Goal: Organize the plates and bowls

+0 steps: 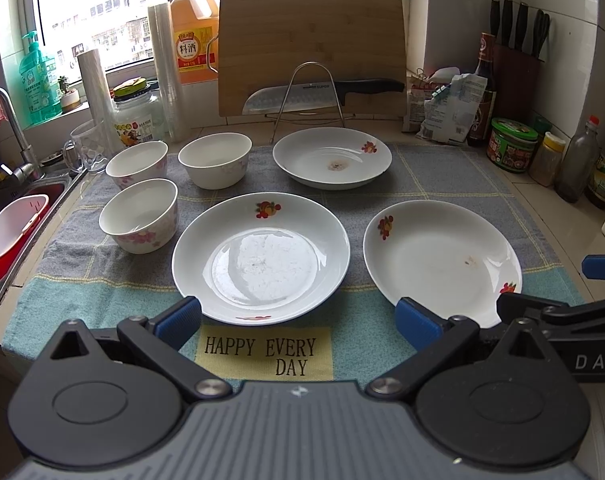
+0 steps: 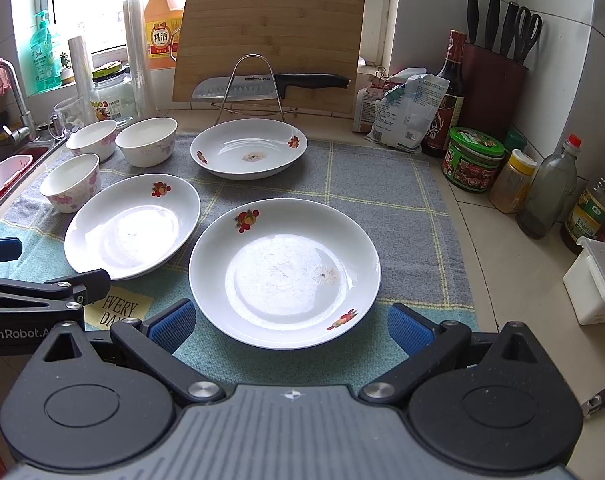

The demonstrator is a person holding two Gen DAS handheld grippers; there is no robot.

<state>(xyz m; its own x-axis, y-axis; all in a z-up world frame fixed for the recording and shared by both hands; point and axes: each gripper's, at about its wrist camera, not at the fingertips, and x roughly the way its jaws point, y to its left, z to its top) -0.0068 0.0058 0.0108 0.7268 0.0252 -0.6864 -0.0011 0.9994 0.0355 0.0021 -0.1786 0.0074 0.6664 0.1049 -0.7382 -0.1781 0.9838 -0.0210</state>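
Three white plates with red flower prints lie on a checked cloth [image 1: 442,168]: a near middle plate [image 1: 260,258], a near right plate [image 1: 442,262] and a far plate [image 1: 331,157]. Three white bowls with pink flowers stand at the left: near bowl [image 1: 139,216], far left bowl [image 1: 137,164], far right bowl [image 1: 215,160]. My left gripper [image 1: 298,320] is open, just short of the middle plate's near rim. My right gripper [image 2: 290,328] is open, its blue pads astride the near rim of the right plate [image 2: 285,272]. Neither holds anything.
A cutting board [image 1: 310,56], a knife on a wire rack [image 1: 314,94] and bottles stand behind the cloth. A sink [image 1: 14,216] with a red-and-white basin lies left. Jars and bottles [image 2: 474,160], a knife block [image 2: 494,88] and a white box [image 2: 594,284] crowd the right.
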